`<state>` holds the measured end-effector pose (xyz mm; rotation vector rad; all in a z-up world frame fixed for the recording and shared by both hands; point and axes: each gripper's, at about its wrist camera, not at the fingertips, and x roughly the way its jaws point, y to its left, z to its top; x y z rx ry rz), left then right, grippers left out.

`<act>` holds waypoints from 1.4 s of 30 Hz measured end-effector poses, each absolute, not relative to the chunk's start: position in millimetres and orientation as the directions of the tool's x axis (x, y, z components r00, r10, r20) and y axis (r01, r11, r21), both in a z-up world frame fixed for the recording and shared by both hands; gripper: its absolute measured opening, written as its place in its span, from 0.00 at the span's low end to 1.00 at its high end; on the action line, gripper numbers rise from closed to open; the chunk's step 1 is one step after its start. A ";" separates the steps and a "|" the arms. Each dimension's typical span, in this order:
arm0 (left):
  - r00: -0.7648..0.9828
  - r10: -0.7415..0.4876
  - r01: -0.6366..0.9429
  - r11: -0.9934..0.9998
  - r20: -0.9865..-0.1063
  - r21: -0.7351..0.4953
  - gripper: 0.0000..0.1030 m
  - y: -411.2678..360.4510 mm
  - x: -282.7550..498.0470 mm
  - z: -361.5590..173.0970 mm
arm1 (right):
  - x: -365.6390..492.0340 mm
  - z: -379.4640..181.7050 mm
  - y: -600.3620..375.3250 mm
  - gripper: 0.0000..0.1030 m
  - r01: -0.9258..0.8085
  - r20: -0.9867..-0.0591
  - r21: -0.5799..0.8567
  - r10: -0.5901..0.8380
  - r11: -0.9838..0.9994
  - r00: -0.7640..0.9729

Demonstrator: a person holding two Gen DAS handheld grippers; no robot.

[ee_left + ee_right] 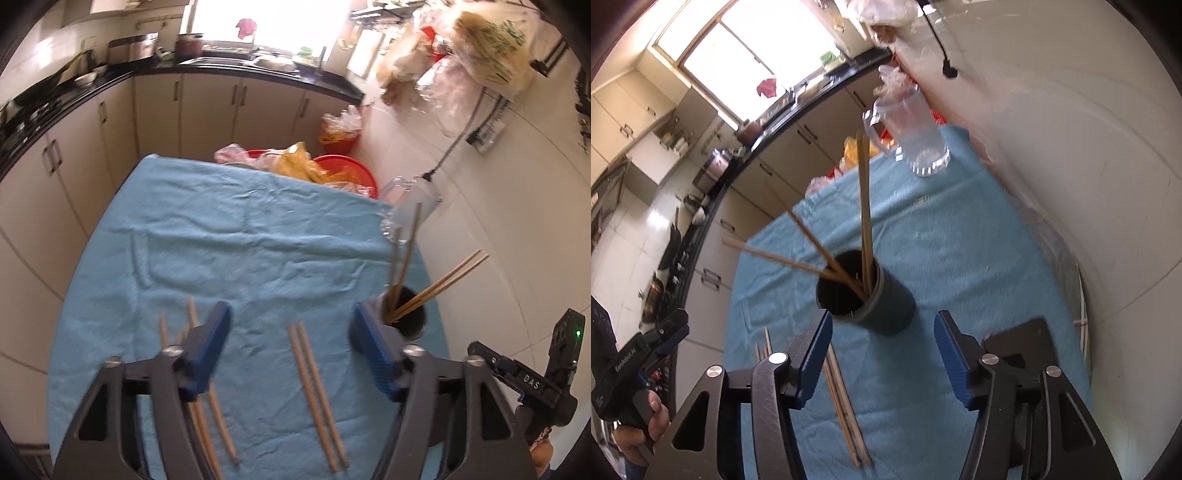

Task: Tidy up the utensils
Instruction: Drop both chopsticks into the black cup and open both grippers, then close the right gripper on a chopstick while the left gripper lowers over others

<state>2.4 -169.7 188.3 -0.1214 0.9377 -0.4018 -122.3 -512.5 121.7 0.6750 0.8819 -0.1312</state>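
Two Grippers Open Above Loose Chopsticks

Both sets of jaws stand wide apart, holding nothing. Nearest, the left gripper (290, 341) hangs over the blue cloth (221, 240) that covers the desk, with one pair of chopsticks (317, 393) lying flat on the cloth between its blue fingers and more loose chopsticks (218, 417) lying under its left finger. The right gripper (882, 347) hovers just short of the dark holder (886, 306), which stands upright on the cloth and carries four chopsticks (865, 206) fanned out of its mouth. Farther back, a clear glass mug (916, 136) stands near the desk's far edge beside the white wall. Beyond the desk sit red basins (347, 170), then kitchen cabinets (207, 110).
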 end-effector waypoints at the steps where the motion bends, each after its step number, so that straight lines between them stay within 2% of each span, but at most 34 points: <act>1: 0.532 -0.368 0.257 0.928 -0.763 -0.268 0.82 -160.7 0.0 183.2 | -122.6 117.5 -507.7 0.68 0.373 -0.757 0.485 0.166 0.791 0.632; 2: 0.539 -0.353 0.237 0.935 -0.765 -0.265 0.85 -154.4 -1.6 179.7 | -122.8 112.6 -503.4 0.68 0.368 -0.762 0.482 0.174 0.795 0.624; 7: 0.533 -0.287 0.128 0.957 -0.796 -0.259 0.85 -116.3 -10.3 152.2 | -118.0 94.5 -481.0 0.70 0.351 -0.786 0.463 0.194 0.814 0.587; 12: 0.517 -0.208 0.050 0.976 -0.830 -0.213 0.85 -85.5 -22.1 125.0 | -111.3 86.2 -451.4 0.83 0.277 -0.799 0.412 0.198 0.868 0.568; 19: 0.482 -0.178 -0.019 0.977 -0.858 -0.213 0.85 -55.0 -39.1 95.6 | -95.2 74.1 -416.5 0.83 0.195 -0.816 0.375 0.223 0.906 0.534; 28: 0.481 -0.145 -0.037 0.982 -0.865 -0.185 0.85 -31.3 -52.5 85.0 | -74.9 53.7 -377.8 0.83 0.084 -0.842 0.290 0.213 0.953 0.496; 29: 0.479 -0.142 -0.038 0.983 -0.866 -0.182 0.85 -28.2 -54.5 84.1 | -72.1 50.4 -375.7 0.82 0.079 -0.845 0.298 0.224 0.951 0.486; 31: 0.475 -0.137 -0.039 0.983 -0.869 -0.177 0.85 -21.7 -58.5 82.0 | -65.9 43.9 -371.3 0.71 0.073 -0.854 0.297 0.231 0.952 0.466; 36: 0.469 -0.125 -0.035 0.987 -0.874 -0.160 0.85 -7.1 -66.2 77.6 | -42.6 24.3 -359.7 0.38 0.059 -0.891 0.271 0.227 0.961 0.393; 42: 0.470 -0.108 -0.002 0.992 -0.876 -0.123 0.84 7.2 -72.7 73.6 | -16.8 3.4 -351.9 0.25 0.061 -0.921 0.216 0.182 0.975 0.344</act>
